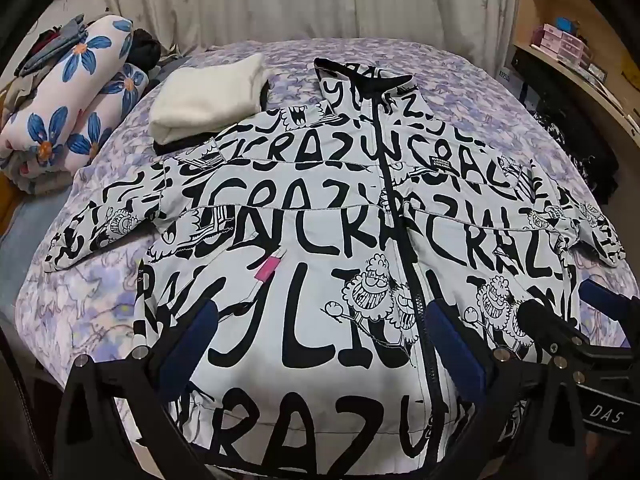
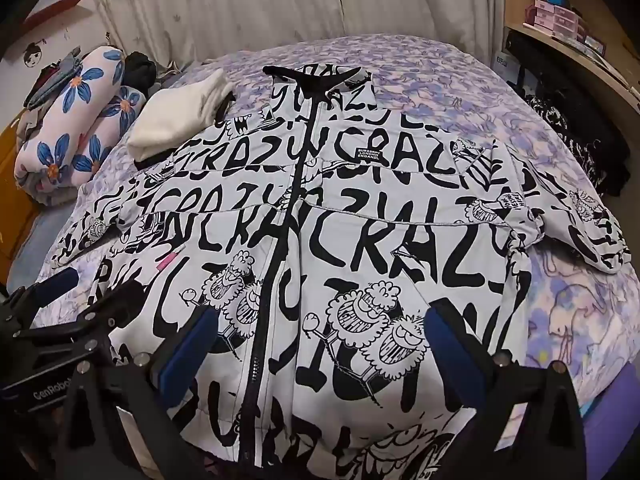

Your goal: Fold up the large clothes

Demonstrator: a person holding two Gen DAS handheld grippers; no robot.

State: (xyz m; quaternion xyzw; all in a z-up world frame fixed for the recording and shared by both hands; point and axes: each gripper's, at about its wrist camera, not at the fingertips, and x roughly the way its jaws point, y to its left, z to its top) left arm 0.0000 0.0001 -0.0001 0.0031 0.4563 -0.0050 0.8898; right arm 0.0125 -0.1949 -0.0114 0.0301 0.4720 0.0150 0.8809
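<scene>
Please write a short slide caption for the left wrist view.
Open left claw hovers over a zipped graffiti-print jacket spread flat on the bed, sleeves out.

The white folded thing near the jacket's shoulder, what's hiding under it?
Under the white folded cloth a dark layer peeks out at its near edge, lying on the purple bedspread. The cloth covers the rest, so what that dark thing is cannot be told.

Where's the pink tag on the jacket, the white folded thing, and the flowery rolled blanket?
pink tag (image 1: 267, 270): left wrist view, middle of the tag on the jacket front.
white folded garment (image 1: 204, 98): left wrist view, its top face.
flowery rolled blanket (image 2: 76, 120): right wrist view, side of the roll.
</scene>
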